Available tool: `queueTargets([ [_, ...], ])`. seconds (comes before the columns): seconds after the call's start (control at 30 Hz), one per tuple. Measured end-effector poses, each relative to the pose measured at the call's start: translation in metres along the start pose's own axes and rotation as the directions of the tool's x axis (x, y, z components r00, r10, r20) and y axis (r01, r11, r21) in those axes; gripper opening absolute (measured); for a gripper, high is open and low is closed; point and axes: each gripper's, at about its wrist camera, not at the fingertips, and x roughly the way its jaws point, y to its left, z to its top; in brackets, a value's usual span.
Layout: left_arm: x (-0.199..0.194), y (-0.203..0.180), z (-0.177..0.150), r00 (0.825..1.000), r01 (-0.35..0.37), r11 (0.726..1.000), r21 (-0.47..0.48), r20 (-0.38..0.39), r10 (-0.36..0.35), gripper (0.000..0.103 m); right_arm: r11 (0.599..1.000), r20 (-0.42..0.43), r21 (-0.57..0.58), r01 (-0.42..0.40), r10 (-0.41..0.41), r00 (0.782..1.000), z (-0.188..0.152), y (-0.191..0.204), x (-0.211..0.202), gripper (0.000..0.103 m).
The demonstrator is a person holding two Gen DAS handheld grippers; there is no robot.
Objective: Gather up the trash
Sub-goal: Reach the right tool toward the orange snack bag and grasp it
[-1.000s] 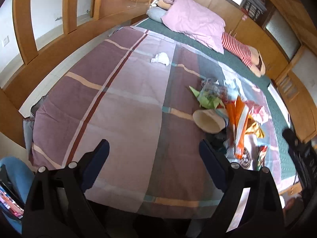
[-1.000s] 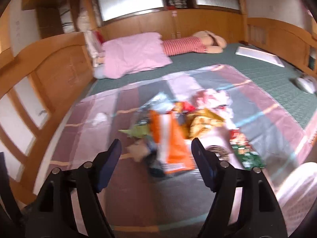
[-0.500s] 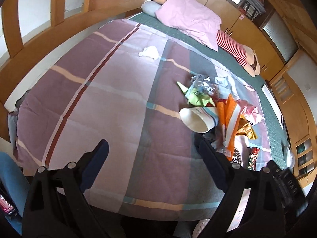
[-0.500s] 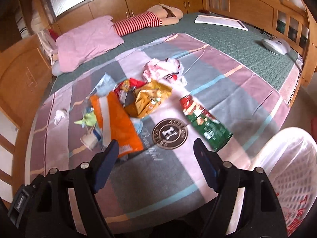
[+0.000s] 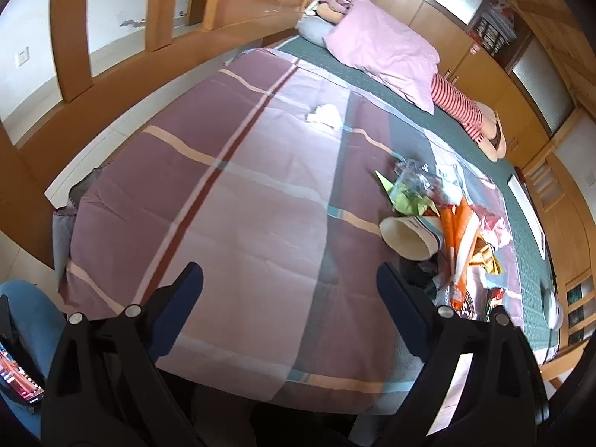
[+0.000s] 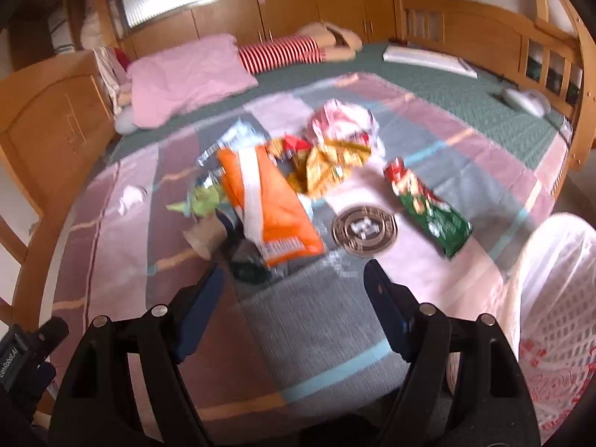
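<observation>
- Wood panelling rings a bed (image 5: 260,205) under a striped quilt; your left view looks along it.
- Your left gripper (image 5: 290,279) hangs empty over bare quilt, jaws wide apart.
- Trash sits to the right: a paper cup (image 5: 408,236) on its side, mouth toward you, with an orange bag (image 5: 460,238) just beyond. A white tissue (image 5: 325,115) lies alone, far up the quilt.
- Your right view faces the heap. Your right gripper (image 6: 294,279) is spread wide, holding nothing, just short of the orange bag (image 6: 268,205).
- Behind that lie a yellow wrapper (image 6: 331,167) and a pink-white one (image 6: 342,121); a green packet (image 6: 428,208) sits apart to the right.
- A lined basket (image 6: 558,316) waits near right.
- Expect light, crinkly, slippery film: pinch a flat edge or fold. The cup will probably crush, so take its rim gently.
</observation>
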Motion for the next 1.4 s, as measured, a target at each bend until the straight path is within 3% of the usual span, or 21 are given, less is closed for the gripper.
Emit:
queueTargets([
  [0.17, 0.005, -0.002, 0.014, 1.0, -0.007, 0.999, 0.032, -0.007, 0.007, 0.094, 0.997, 0.06, -0.048, 0.054, -0.051, 0.997, 0.016, 0.005, 0.008, 0.077],
  [0.27, 0.009, -0.013, 0.035, 1.0, 0.003, 0.996, 0.086, 0.02, -0.005, 0.093, 0.998, 0.039, -0.007, 0.063, -0.062, 0.997, 0.031, 0.004, 0.028, 0.077],
  [0.37, 0.019, -0.027, 0.047, 0.998, -0.051, 0.984, 0.172, 0.051, 0.043, 0.093, 0.997, 0.01, -0.001, 0.075, -0.075, 0.997, 0.048, 0.012, 0.056, 0.077],
  [0.47, 0.035, -0.023, 0.043, 0.999, -0.048, 0.986, 0.159, -0.01, 0.051, 0.093, 0.997, 0.003, -0.013, 0.07, -0.07, 0.998, 0.063, 0.026, 0.082, 0.077],
  [0.53, 0.042, -0.016, 0.039, 0.997, -0.022, 0.993, 0.117, -0.068, 0.03, 0.093, 0.981, -0.004, -0.069, 0.183, -0.184, 0.983, 0.067, 0.035, 0.101, 0.077],
  [0.57, 0.041, -0.012, 0.038, 0.997, -0.017, 0.996, 0.093, -0.077, 0.024, 0.093, 0.976, -0.019, -0.095, 0.199, -0.201, 0.979, 0.068, 0.036, 0.108, 0.077],
  [0.63, 0.037, -0.007, 0.036, 0.997, -0.013, 0.998, 0.061, -0.069, 0.018, 0.093, 0.981, -0.096, -0.124, 0.153, -0.165, 0.982, 0.065, 0.031, 0.122, 0.077],
  [0.77, 0.035, -0.009, 0.032, 0.998, 0.008, 1.0, 0.017, -0.065, -0.007, 0.093, 0.986, -0.139, -0.129, 0.109, -0.127, 0.982, 0.062, 0.023, 0.127, 0.076],
  [0.97, 0.042, -0.031, 0.016, 0.994, 0.033, 0.998, 0.06, -0.108, -0.026, 0.094, 0.983, -0.213, -0.185, 0.005, -0.045, 0.976, 0.053, 0.039, 0.132, 0.073],
  [1.13, 0.041, -0.037, 0.01, 0.994, 0.024, 0.997, 0.078, -0.112, -0.016, 0.094, 0.958, -0.231, -0.285, -0.011, -0.057, 0.971, 0.041, 0.057, 0.133, 0.073],
  [1.2, 0.042, -0.037, 0.009, 0.993, 0.023, 0.997, 0.074, -0.117, -0.014, 0.094, 0.951, -0.212, -0.309, -0.006, -0.063, 0.975, 0.041, 0.059, 0.13, 0.062],
  [1.27, 0.043, -0.037, 0.008, 0.992, 0.021, 0.997, 0.069, -0.123, -0.012, 0.094, 0.944, -0.193, -0.328, 0.009, -0.076, 0.978, 0.04, 0.06, 0.128, 0.044],
  [1.33, 0.043, -0.036, 0.009, 0.992, 0.021, 0.998, 0.064, -0.124, -0.013, 0.094, 0.949, -0.186, -0.316, -0.011, -0.05, 0.981, 0.042, 0.058, 0.126, 0.035],
  [1.4, 0.043, -0.036, 0.009, 0.993, 0.02, 0.998, 0.06, -0.122, -0.013, 0.094, 0.957, -0.184, -0.29, -0.027, -0.028, 0.983, 0.045, 0.054, 0.124, 0.034],
])
